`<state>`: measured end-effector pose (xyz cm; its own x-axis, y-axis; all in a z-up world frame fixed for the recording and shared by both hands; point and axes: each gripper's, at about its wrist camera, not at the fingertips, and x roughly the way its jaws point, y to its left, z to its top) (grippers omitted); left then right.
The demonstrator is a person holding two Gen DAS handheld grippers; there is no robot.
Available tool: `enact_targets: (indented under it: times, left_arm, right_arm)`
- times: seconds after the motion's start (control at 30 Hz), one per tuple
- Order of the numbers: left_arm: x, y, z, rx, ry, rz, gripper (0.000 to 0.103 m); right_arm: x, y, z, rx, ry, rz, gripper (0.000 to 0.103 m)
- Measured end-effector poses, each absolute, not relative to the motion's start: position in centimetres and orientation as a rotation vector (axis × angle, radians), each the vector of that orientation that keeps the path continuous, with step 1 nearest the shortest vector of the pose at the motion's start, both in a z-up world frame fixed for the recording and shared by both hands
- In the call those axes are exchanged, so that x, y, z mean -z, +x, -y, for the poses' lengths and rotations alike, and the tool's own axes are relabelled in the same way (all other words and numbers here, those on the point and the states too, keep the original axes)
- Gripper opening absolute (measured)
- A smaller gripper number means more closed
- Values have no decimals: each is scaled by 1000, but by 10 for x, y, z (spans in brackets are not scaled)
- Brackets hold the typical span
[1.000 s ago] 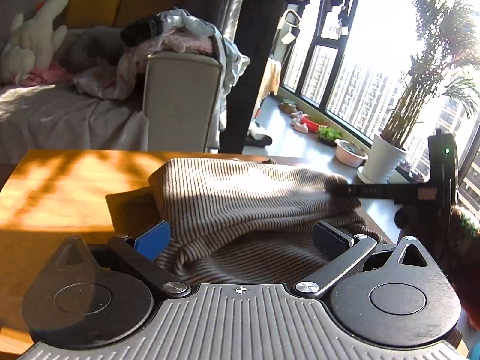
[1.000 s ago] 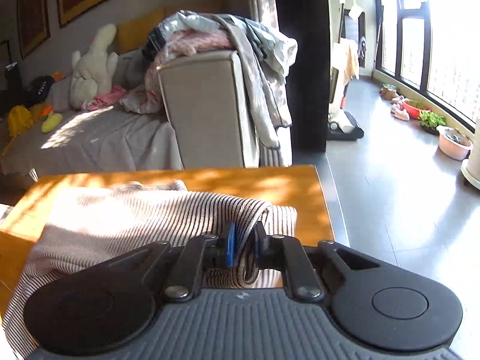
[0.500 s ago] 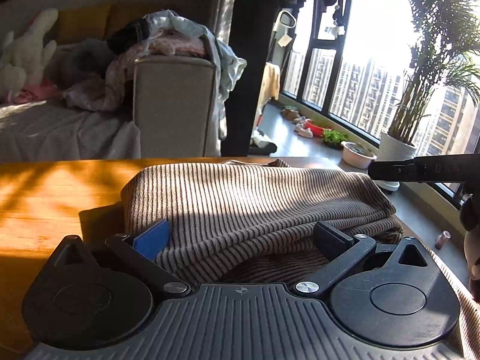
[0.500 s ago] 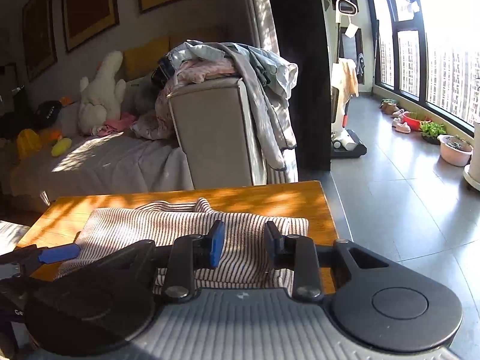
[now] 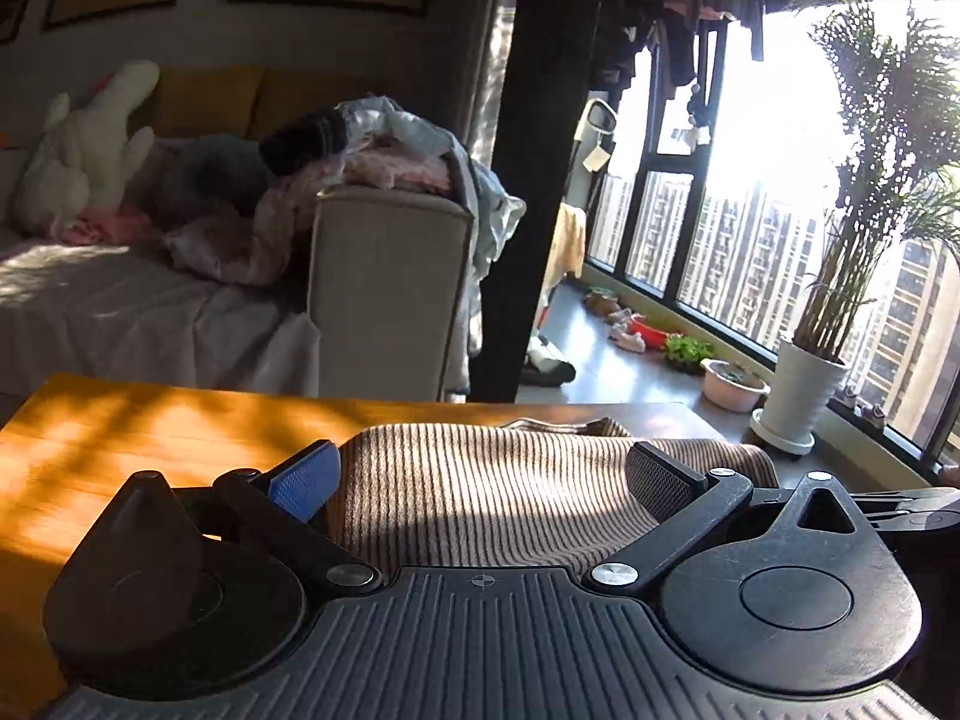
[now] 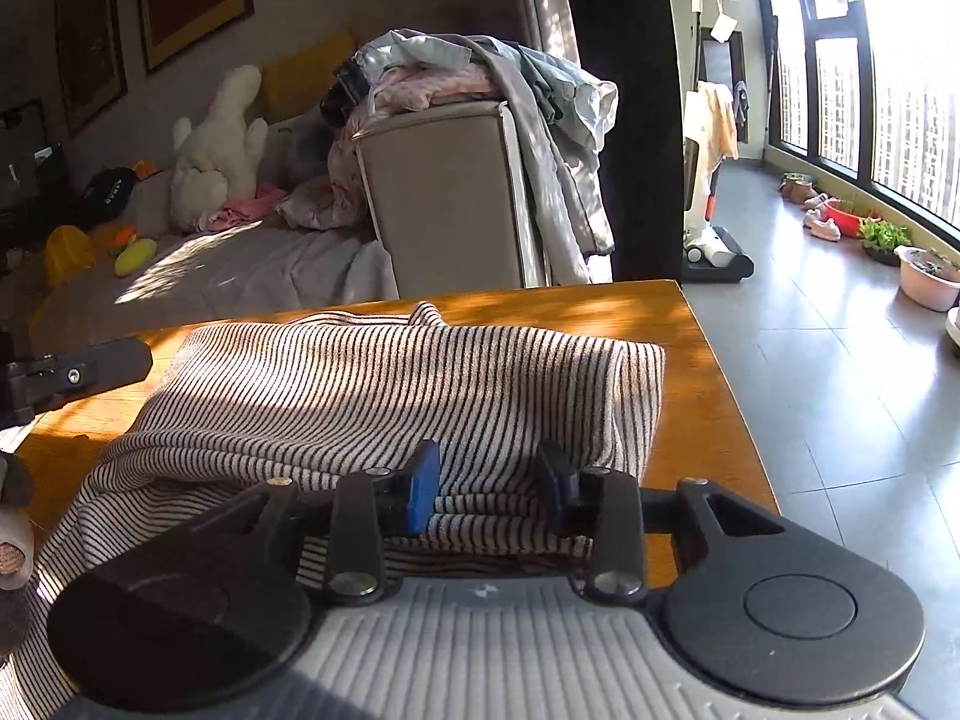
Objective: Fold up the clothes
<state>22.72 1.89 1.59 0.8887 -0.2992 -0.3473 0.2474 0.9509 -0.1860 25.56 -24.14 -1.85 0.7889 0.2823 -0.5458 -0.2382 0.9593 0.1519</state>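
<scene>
A brown-and-white striped garment [image 5: 492, 498] lies folded over on the wooden table [image 5: 120, 450]. My left gripper [image 5: 480, 483] is open wide, with its blue pad and black pad on either side of the cloth's near left part and neither pressing it. In the right wrist view the same garment [image 6: 390, 384] reaches to the table's right edge [image 6: 714, 420]. My right gripper [image 6: 489, 486] hovers at the stacked near edge with its jaws opening. Cloth shows between the pads, but they do not grip it. One finger of the left gripper [image 6: 78, 369] pokes in from the left.
Beyond the table stands a sofa arm [image 6: 444, 198] heaped with clothes [image 6: 480, 72], and a white plush toy [image 6: 216, 144] sits on the seat. Grey tiled floor [image 6: 840, 390] opens to the right, with a stick vacuum [image 6: 708, 228], plant pots [image 5: 804, 384] and windows.
The right gripper, which was shut on the garment's fold, has let go and spread its jaws. The fold now lies flat on the table. Both grippers have drawn back a little, and the left stays open.
</scene>
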Motion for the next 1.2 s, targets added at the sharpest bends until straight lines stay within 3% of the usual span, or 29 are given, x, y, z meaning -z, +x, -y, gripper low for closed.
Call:
enact_targets:
  times: [0.4,1.2]
  left_arm:
    - [14,269,-28,251,-208,-620,102]
    - [17,269,-45,208,-284,-624,103]
  right_arm:
    - [18,257,235,-281,28,-603,41]
    - [18,256,232,-285,6,-602,48]
